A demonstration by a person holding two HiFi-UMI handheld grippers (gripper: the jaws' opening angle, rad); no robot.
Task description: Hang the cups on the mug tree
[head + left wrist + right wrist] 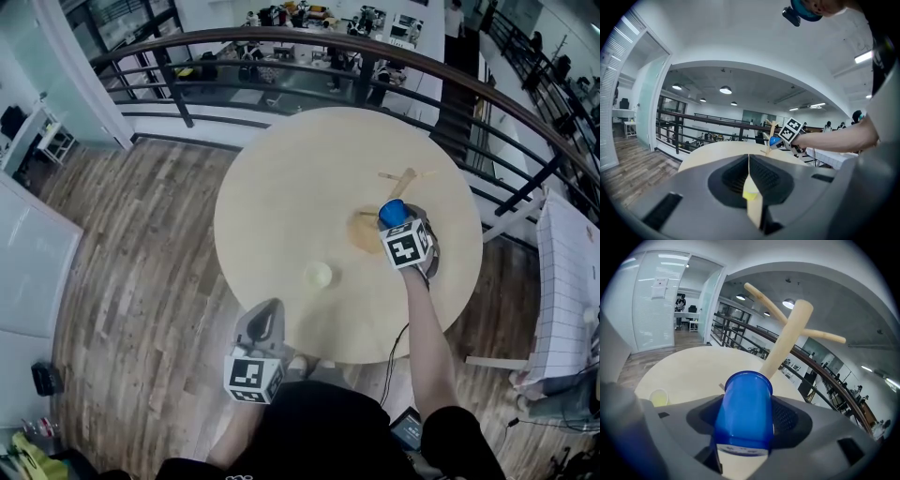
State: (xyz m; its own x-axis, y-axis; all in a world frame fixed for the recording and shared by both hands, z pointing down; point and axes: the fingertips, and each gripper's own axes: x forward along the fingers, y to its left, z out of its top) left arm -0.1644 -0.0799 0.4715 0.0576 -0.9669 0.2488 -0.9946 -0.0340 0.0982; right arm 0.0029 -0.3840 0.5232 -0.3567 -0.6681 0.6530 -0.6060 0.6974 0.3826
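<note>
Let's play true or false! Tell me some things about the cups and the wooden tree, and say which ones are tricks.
1. The right gripper holds a blue cup. True.
2. The blue cup hangs on the mug tree. False: it is between the right gripper's jaws, and the pegs in view are bare.
3. A yellow cup sits on the round table. True.
4. The left gripper grips the yellow cup. False: its jaws are shut together with nothing in them.
</note>
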